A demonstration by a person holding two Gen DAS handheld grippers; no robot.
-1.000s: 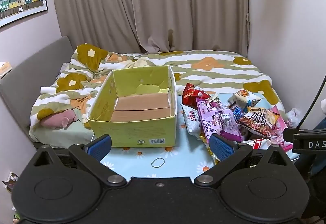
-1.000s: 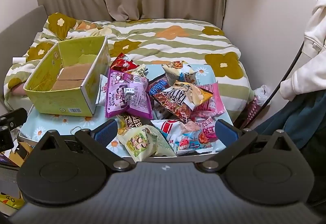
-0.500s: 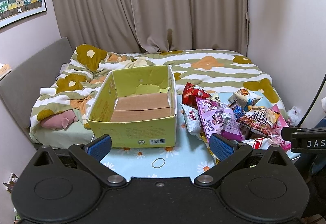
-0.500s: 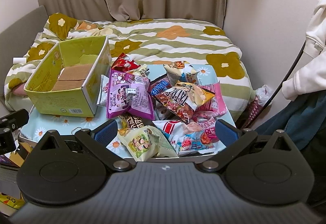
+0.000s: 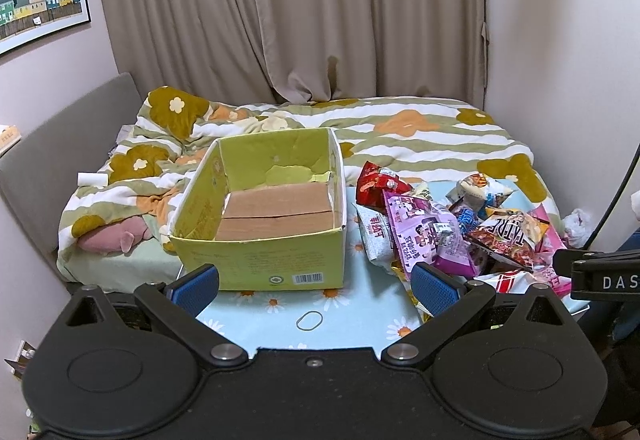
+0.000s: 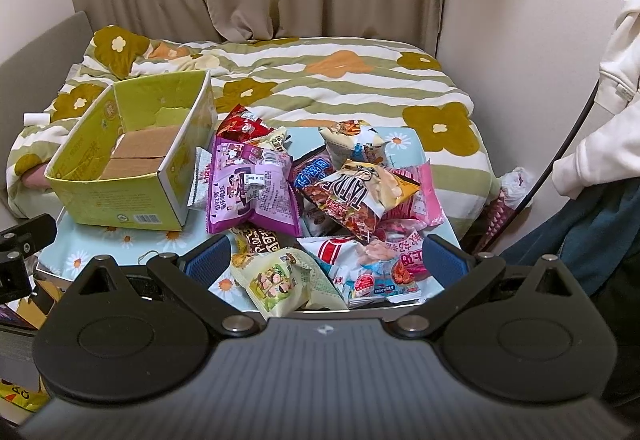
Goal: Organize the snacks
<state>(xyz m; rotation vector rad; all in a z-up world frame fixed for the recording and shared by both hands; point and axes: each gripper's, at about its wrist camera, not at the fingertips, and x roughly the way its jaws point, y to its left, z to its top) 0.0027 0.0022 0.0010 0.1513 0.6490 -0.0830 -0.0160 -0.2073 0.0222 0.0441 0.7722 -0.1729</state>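
An open yellow-green cardboard box point(image 5: 280, 264) point(image 6: 116, 204) stands on a small table with a blue daisy cloth point(image 5: 352, 324); only its brown flaps show inside. To its right lies a pile of snack bags point(image 5: 460, 232) point(image 6: 328, 200): a purple bag point(image 6: 250, 192), a red bag point(image 6: 240, 126), a brown and white bag point(image 6: 352, 196), a pale green bag point(image 6: 276, 280) at the front. My left gripper point(image 5: 314, 284) is open and empty, before the box. My right gripper point(image 6: 326, 264) is open and empty, over the front of the pile.
A rubber band point(image 5: 309, 319) lies on the cloth in front of the box. A bed with a flowered striped duvet point(image 5: 400, 136) lies behind the table, curtains beyond. A person in a white top point(image 6: 612, 88) stands at the right. A wall is close on the right.
Both views have shifted only slightly; the right gripper has edged a little closer to the snack pile. Both grippers stay open and nothing on the table has moved.
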